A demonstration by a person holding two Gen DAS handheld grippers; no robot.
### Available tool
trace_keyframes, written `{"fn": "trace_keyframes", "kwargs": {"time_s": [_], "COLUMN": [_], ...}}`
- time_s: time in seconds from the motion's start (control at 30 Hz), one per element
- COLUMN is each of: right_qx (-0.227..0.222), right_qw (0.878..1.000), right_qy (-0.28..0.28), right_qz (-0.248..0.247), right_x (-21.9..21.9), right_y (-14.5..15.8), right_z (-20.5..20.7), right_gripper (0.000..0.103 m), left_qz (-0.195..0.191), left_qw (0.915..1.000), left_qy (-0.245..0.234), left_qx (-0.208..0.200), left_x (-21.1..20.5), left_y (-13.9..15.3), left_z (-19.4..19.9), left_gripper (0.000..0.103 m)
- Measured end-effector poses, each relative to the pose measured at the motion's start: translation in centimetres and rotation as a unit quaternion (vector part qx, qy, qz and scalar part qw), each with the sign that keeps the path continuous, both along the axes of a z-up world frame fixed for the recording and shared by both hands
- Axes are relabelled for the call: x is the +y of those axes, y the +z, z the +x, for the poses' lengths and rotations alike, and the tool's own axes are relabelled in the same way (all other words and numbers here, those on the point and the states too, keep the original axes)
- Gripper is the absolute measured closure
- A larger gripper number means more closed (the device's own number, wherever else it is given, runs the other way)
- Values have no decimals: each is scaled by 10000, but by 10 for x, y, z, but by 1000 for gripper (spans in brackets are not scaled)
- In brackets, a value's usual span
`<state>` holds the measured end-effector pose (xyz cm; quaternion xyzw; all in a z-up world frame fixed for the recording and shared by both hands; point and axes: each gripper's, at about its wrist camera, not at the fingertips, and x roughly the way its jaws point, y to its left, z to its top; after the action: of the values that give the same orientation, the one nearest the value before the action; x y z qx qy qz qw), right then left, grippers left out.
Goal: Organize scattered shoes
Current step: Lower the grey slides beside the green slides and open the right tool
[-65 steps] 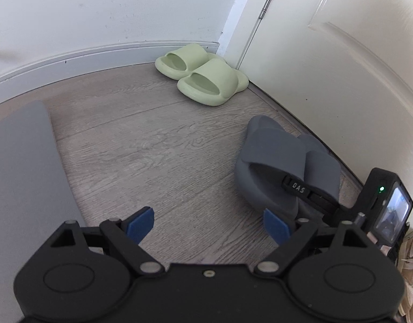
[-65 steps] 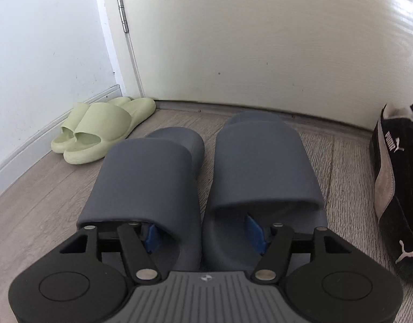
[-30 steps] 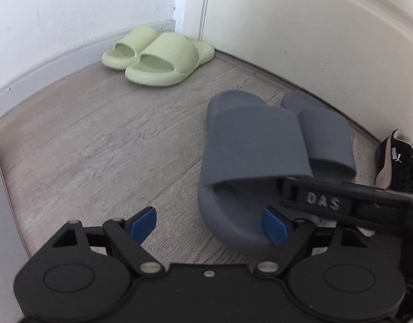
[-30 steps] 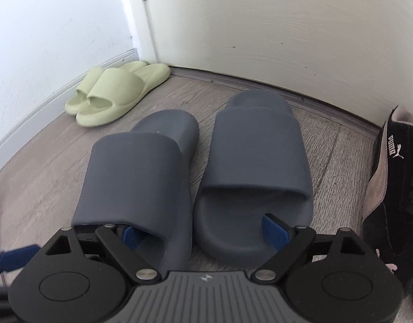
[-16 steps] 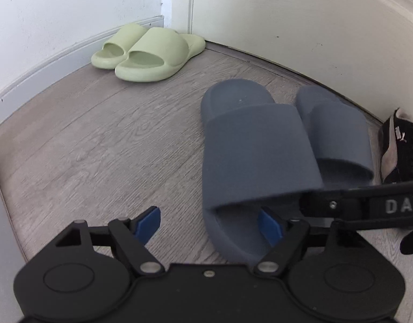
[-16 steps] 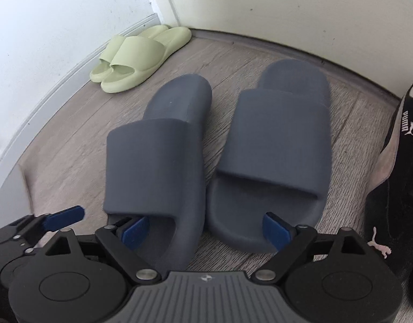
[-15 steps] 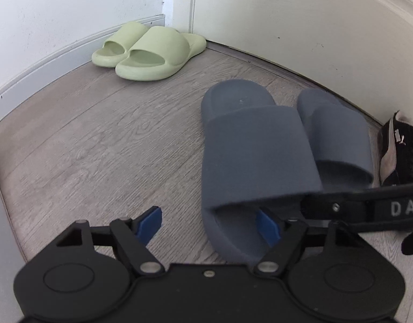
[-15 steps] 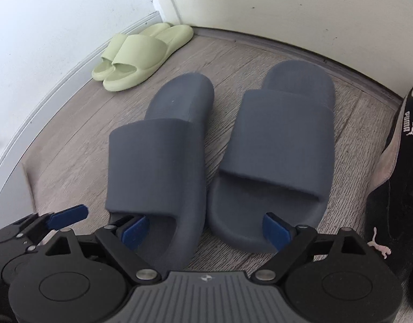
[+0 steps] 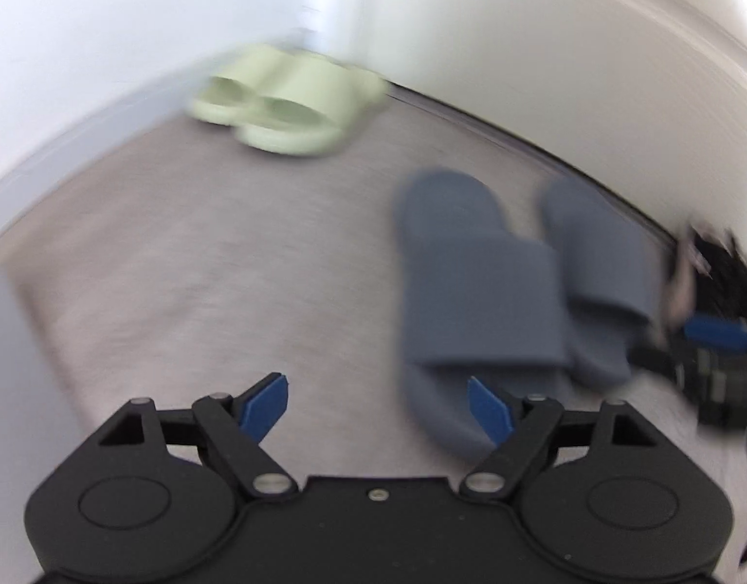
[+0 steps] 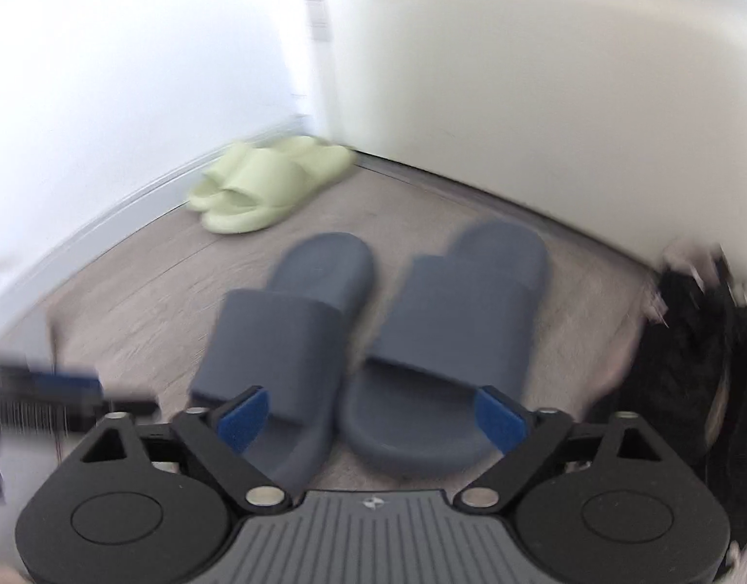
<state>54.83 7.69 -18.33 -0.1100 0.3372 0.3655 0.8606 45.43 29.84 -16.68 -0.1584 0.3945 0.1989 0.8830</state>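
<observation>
Both claws, left claw (image 9: 378, 409) and right claw (image 10: 371, 418), have pulled back, open and empty; the grey slides (image 10: 373, 321) now stand paired on the floor.

Grey wood-grain floor (image 10: 144, 292) below my grippers. Lying on it: a pair of dark grey slides (image 10: 295, 336) side by side, a pair of pale green slides (image 10: 256, 185) by the skirting, and a black sneaker (image 10: 689, 336), blurred, at my right.

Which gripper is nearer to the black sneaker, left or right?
Right. The right gripper hovers behind the grey slides, beside the black sneaker. The left gripper sits farther, past the slides.
</observation>
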Motion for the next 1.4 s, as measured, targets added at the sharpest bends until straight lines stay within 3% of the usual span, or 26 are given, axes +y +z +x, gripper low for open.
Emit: {"fn": "trace_keyframes", "kwargs": {"time_s": [0.07,0.1,0.33,0.53,0.67,0.77,0.87,0.93,1.0,1.07,1.17,1.2,1.27,1.3,1.4], "right_qx": [-73,4,85,594,753,588,910,1026,933,644,-64,-468,-967,-937,-190], "right_qw": [9997,9996,9986,9982,9971,9983,9957,9941,9945,9961,9935,9879,9777,9773,9832], "right_qy": [162,219,479,42,-24,24,-78,-96,-156,-318,-1032,-1425,-1857,-1896,-1799], "right_qz": [-176,-173,-224,3,118,-31,140,338,441,504,483,395,187,95,259], "right_x": [18,28,80,124,158,186,181,168,154,123,63,41,16,9,-10], "right_y": [-9,-15,-29,-33,-35,-34,-26,-21,-19,-15,-10,-9,-11,-14,-30], "right_z": [-10,-13,-17,16,53,81,89,83,74,53,30,23,22,30,67], "right_gripper": [90,102,102,102,103,102,93,70,59,54,33,27,23,21,18], "left_qz": [-46,-84,-827,-586,-771,-912,-830,-812,-845,-860,-839,-816,-768,-752,-700], "left_qw": [9996,9991,9915,9936,9912,9886,9887,9884,9878,9876,9883,9890,9902,9907,9917], "left_qy": [239,336,786,670,747,862,923,964,993,986,903,858,772,732,644], "left_qx": [-156,-242,-627,-691,-779,-831,-845,-843,-851,-872,-896,-888,-869,-861,-860], "left_x": [13,19,48,45,51,59,63,65,67,66,63,60,55,52,47], "left_y": [3,4,-1,4,1,-1,0,0,0,1,3,4,4,4,4], "left_z": [-1,-2,-7,-5,-7,-11,-13,-14,-15,-14,-13,-12,-10,-9,-7], "left_gripper": [21,21,21,21,20,20,20,20,20,20,20,20,20,20,20]}}
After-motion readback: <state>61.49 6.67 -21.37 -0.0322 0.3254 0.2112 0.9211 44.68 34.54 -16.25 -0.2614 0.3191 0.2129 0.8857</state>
